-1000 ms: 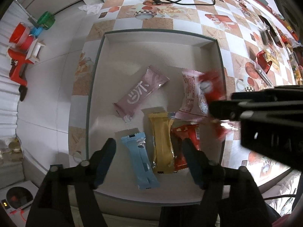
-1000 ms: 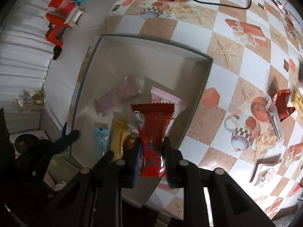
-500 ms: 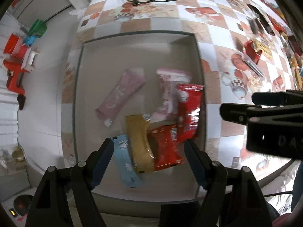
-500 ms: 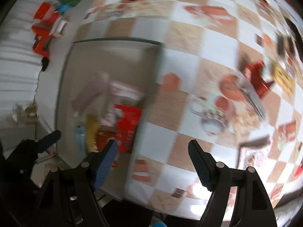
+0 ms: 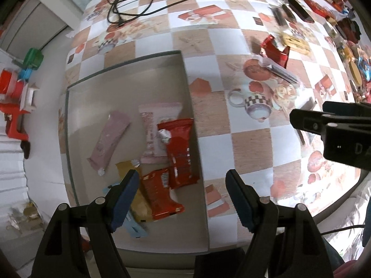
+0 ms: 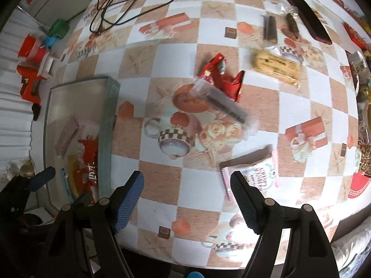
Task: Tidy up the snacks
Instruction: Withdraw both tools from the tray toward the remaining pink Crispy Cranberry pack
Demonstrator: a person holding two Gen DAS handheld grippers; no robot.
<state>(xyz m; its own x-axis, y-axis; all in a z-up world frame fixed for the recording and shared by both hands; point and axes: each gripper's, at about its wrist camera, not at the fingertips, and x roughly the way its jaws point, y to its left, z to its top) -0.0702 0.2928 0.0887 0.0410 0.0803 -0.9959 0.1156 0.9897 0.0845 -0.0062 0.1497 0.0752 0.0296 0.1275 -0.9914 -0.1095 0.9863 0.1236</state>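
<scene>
A grey tray [image 5: 185, 74] holds several snack packs: a pink bar [image 5: 109, 141], a pale pink pack [image 5: 153, 125], a red pack [image 5: 179, 148], a second red pack [image 5: 160, 194], a yellow bar [image 5: 126, 169] and a blue bar [image 5: 136, 228]. My left gripper [image 5: 183, 199] is open and empty above the tray's near right corner. My right gripper [image 6: 186, 201] is open and empty over the tablecloth, right of the tray [image 6: 106, 125]. Loose snacks lie ahead of it: a white-pink pack [image 6: 257, 176], a clear-wrapped dark stick [image 6: 222, 103], a red wrapper [image 6: 220, 76] and a biscuit pack [image 6: 276, 66].
A black charger with cable [image 6: 129, 2] lies at the table's far side. A dark phone [image 6: 308, 18] and two chocolate sticks [image 6: 270, 27] lie at the far right. Red, green and blue items [image 6: 34, 53] sit on the white floor to the left.
My right gripper opened and left the red pack in the tray, then swung right over the tablecloth. The left gripper shifted right toward the tray's right edge.
</scene>
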